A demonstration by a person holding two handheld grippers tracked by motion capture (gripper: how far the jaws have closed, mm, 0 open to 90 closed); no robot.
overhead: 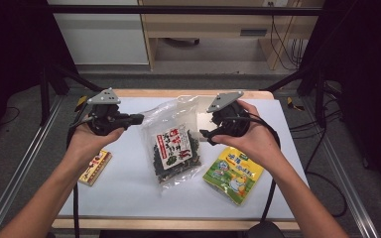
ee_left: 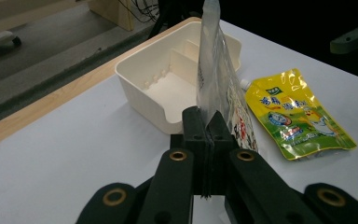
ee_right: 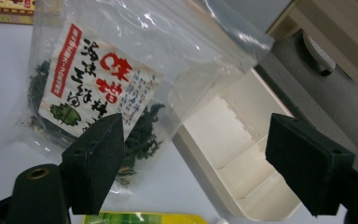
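Mid-lift: left gripper (ee_left: pixel 208 128) clamped on the bag (overhead: pixel 174 146) edge, right gripper (ee_right: pixel 214 163) wide, frame centre. Next, probably into the bin (ee_left: pixel 165 93), upper middle.

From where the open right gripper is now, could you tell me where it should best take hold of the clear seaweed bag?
Probably the clear seaweed bag's free flat top edge, approached from its own side, opposite the left gripper pinching the other edge; the right gripper's jaws already stand apart.

A yellow pouch (overhead: pixel 233 174) lies flat on the white table (overhead: pixel 129 188), near its right side. A small red and yellow packet (overhead: pixel 95 167) lies at the left. A white box (ee_left: pixel 168 88) with dividers stands farther back.
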